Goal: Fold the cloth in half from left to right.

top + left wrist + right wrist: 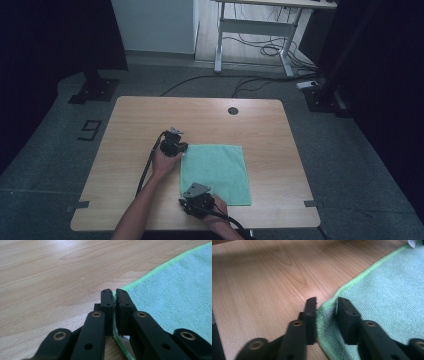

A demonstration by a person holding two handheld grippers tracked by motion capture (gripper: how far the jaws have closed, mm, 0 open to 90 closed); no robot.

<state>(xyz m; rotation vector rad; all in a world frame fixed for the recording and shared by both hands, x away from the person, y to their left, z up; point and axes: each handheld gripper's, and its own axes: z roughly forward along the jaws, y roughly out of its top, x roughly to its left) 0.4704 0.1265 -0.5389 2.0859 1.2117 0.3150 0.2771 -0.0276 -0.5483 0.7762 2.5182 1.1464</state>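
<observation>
- A square mint-green microfibre cloth with a brighter green stitched hem (216, 172) lies flat on the light wood-grain table top (140, 125), a little toward 4 o'clock from the table's middle.
- The left gripper (181, 148) sits at the cloth's 10 o'clock corner – the far left one – with the person's left hand (164, 161) behind it.
- In the left gripper view its two black jaws stand almost together around the left gripper's point (113, 293), clenched on the cloth's hem (114, 297); only a thin green strip shows between them, and the cloth (175, 292) spreads away toward 2 o'clock.
- The right gripper (186, 199) is at the cloth's 7 o'clock corner, near the table's front edge, with a grey three-cornered plate (196, 189) on top.
- In the right gripper view the jaws around the right gripper's point (326, 301) stand apart – released, with the corner's hem (325, 307) bunched up between them; whether either pad touches the fabric I cannot tell.
- A small round dark grommet (233, 110) is set in the table at 12 o'clock, well apart from the cloth.
</observation>
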